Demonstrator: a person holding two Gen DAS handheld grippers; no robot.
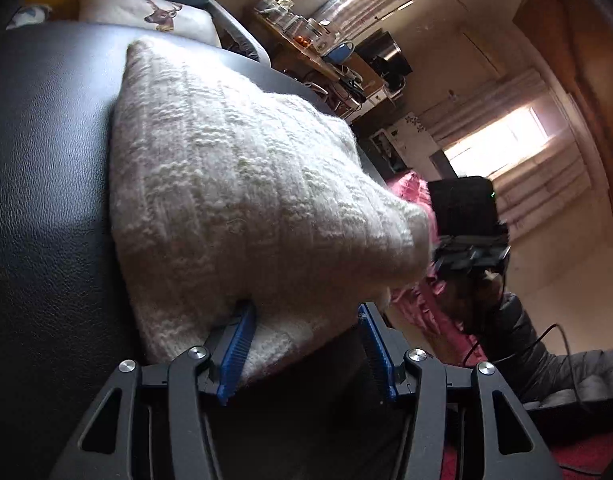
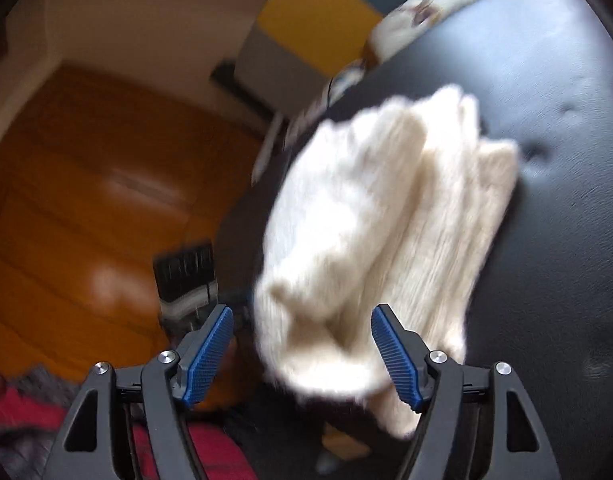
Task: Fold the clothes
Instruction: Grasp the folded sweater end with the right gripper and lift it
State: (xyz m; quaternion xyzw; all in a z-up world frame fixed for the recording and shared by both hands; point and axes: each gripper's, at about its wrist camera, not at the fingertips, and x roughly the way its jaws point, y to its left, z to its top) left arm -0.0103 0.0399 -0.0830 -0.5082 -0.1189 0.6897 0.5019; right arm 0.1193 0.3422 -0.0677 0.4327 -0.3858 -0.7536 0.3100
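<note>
While folded cream knit sweater (image 1: 242,184) rests on black leather surface (image 1: 46,200), left tool (image 1: 304,322) apart, right tool (image 2: 302,320) apart.

Black hand-held gripper (image 1: 306,320) frames, ribbed blue pads (image 2: 398,360), silver screws (image 2: 166,357).

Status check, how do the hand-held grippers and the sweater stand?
Left hand-held gripper open, one pad under white knit sweater. Right hand-held gripper open around its edge. Sweater folded on black surface. Nothing obstructing.

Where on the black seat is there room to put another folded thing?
Bare black seat lies beside the white knitted sweater, on the side away from the room, up to the deer cushion. The other side is crowded: the sweater overhangs that edge.
</note>
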